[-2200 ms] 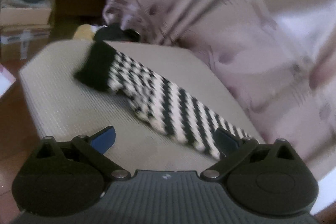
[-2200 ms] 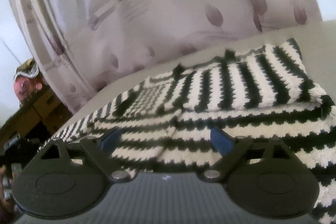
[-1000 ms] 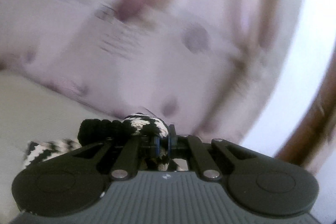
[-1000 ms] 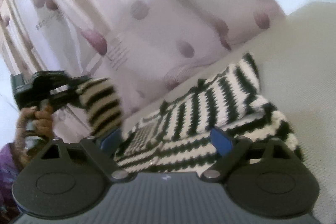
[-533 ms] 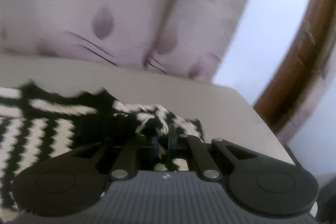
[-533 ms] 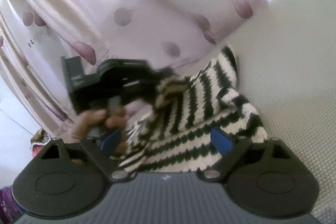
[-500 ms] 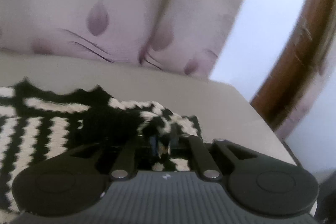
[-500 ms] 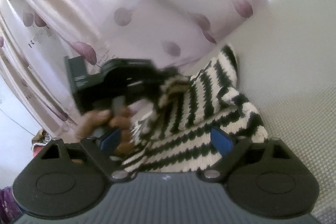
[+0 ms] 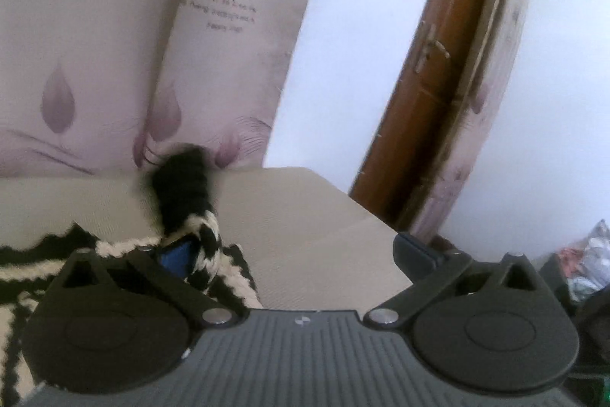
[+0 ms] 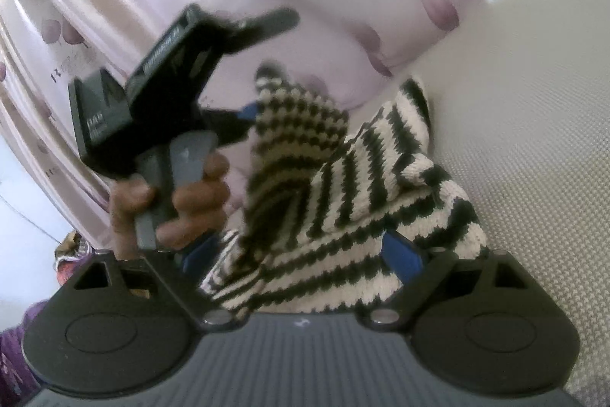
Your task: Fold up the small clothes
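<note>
A: What is changed from half a second ago?
B: The left gripper [image 9: 295, 252], then clamped on the sweater [image 10: 354, 216], is opening; the sleeve [image 9: 190, 212] is only draped against one pad.
A: And the right gripper [image 10: 301, 254]?
B: Held apart, level, over the sweater on the cushion [image 10: 533, 140].

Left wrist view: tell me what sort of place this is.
Probably a room in a home: a patterned curtain hangs behind a padded beige seat, a brown wooden door stands to the right, and a striped knit garment lies on the seat.
</note>
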Demonstrator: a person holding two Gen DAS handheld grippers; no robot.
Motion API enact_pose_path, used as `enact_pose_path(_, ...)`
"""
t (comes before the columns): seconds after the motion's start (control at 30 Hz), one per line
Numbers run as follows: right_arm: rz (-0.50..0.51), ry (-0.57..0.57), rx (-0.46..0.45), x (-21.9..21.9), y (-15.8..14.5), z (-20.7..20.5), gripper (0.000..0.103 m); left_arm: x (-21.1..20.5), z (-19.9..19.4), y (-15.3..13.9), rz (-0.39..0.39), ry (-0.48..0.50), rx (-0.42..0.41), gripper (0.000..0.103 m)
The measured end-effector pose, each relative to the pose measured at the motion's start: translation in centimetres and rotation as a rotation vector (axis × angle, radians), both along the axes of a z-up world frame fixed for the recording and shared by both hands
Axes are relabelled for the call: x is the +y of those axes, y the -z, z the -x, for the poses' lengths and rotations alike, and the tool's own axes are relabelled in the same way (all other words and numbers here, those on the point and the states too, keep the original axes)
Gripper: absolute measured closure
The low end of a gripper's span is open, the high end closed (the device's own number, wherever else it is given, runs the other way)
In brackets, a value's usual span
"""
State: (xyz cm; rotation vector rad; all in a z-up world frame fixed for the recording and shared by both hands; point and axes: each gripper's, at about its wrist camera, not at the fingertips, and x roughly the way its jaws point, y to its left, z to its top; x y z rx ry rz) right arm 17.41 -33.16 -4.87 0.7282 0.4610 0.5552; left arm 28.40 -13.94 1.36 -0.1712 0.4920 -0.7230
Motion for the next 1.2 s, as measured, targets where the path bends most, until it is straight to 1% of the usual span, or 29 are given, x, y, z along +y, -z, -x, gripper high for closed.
enact_pose_path(0.03,0.005,0.004,0.001,0.0,0.0,0.0,0.011,0.3,0.1,0.0,0.009,0.0,0.001,0.0)
enact_pose_path(0.1,0.007,0.011,0.005,0.0,0.0,0.0,0.011,0.5,-0.3,-0.2,-0.007,-0.001,0.019,0.0)
enact_pose_path(0.2,0.023,0.024,0.014,0.1,-0.2,0.1,0.011,2.2,0.8,-0.9,0.006,-0.035,-0.001,0.0)
enact_pose_path(0.23,0.034,0.025,0.014,0.2,-0.3,0.2,0.011,2.9,1.5,-1.1,-0.002,-0.046,-0.012,0.0)
enact_pose_path(0.3,0.064,0.02,0.01,0.5,-0.8,0.3,0.011,5.2,3.4,-1.3,-0.023,-0.109,-0.055,0.0)
enact_pose_path(0.37,0.092,0.015,-0.017,0.6,-1.8,0.6,0.011,7.7,5.3,-1.0,-0.044,-0.16,-0.074,0.0)
enact_pose_path(0.4,0.106,0.012,-0.034,0.6,-2.3,0.6,0.011,9.2,6.2,-0.6,-0.067,-0.187,-0.078,0.0)
enact_pose_path(0.47,0.162,0.018,-0.059,0.7,-3.4,0.4,0.011,12.5,8.2,0.8,-0.11,-0.27,-0.086,0.0)
enact_pose_path(0.5,0.215,0.027,-0.071,0.8,-4.0,0.0,0.011,14.6,9.2,1.8,-0.126,-0.316,-0.081,0.0)
enact_pose_path(0.57,0.33,0.034,-0.093,1.2,-5.3,-1.4,0.011,17.9,10.2,3.5,-0.146,-0.395,-0.051,0.0)
enact_pose_path(0.6,0.386,0.03,-0.096,1.3,-5.5,-2.4,0.011,19.6,10.6,4.6,-0.153,-0.452,-0.021,0.001)
enact_pose_path(0.63,0.441,0.039,-0.082,1.5,-5.7,-3.7,0.018,21.0,10.8,5.6,-0.154,-0.5,0.011,0.002)
enact_pose_path(0.67,0.483,0.055,-0.047,1.5,-5.7,-5.3,0.029,22.0,10.7,6.1,-0.146,-0.532,0.042,0.002)
enact_pose_path(0.7,0.499,0.054,-0.018,1.5,-5.6,-6.6,0.032,23.3,10.9,6.8,-0.121,-0.563,0.074,0.003)
enact_pose_path(0.73,0.508,0.05,0.001,1.4,-5.4,-8.0,0.032,24.4,11.1,7.4,-0.08,-0.594,0.091,0.003)
enact_pose_path(0.8,0.552,0.061,0.027,1.6,-5.0,-10.4,0.033,25.7,11.5,7.9,0.008,-0.641,0.103,0.003)
enact_pose_path(0.83,0.571,0.056,0.039,1.8,-4.8,-11.6,0.037,26.2,11.7,8.0,0.043,-0.656,0.096,0.001)
enact_pose_path(0.87,0.579,0.046,0.044,2.0,-4.6,-12.4,0.043,26.2,11.6,8.0,0.047,-0.674,0.089,0.001)
enact_pose_path(0.9,0.584,0.032,0.046,2.3,-4.5,-13.0,0.047,26.2,11.6,8.1,0.046,-0.69,0.089,0.001)
enact_pose_path(0.93,0.594,0.019,0.052,2.6,-4.4,-13.8,0.06,26.3,11.5,8.1,0.046,-0.685,0.095,0.001)
enact_pose_path(0.97,0.615,-0.005,0.063,3.1,-4.2,-14.5,0.078,26.3,11.4,8.2,0.047,-0.677,0.097,0.001)
enact_pose_path(1.03,0.679,-0.034,0.086,4.4,-4.0,-15.4,0.092,26.6,11.5,8.0,0.048,-0.687,0.093,0.001)
enact_pose_path(1.07,0.69,-0.035,0.073,5.0,-4.4,-15.6,0.092,26.6,11.6,8.0,0.053,-0.693,0.088,0.001)
enact_pose_path(1.1,0.681,-0.038,0.039,5.4,-5.0,-15.5,0.092,26.7,11.7,7.9,0.06,-0.706,0.08,0.001)
enact_pose_path(1.17,0.623,-0.008,-0.056,5.7,-7.3,-14.9,0.092,27.0,12.5,7.8,0.071,-0.741,0.063,0.001)
enact_pose_path(1.2,0.564,0.02,-0.092,5.2,-8.5,-14.6,0.093,27.0,12.5,7.9,0.079,-0.748,0.06,0.001)
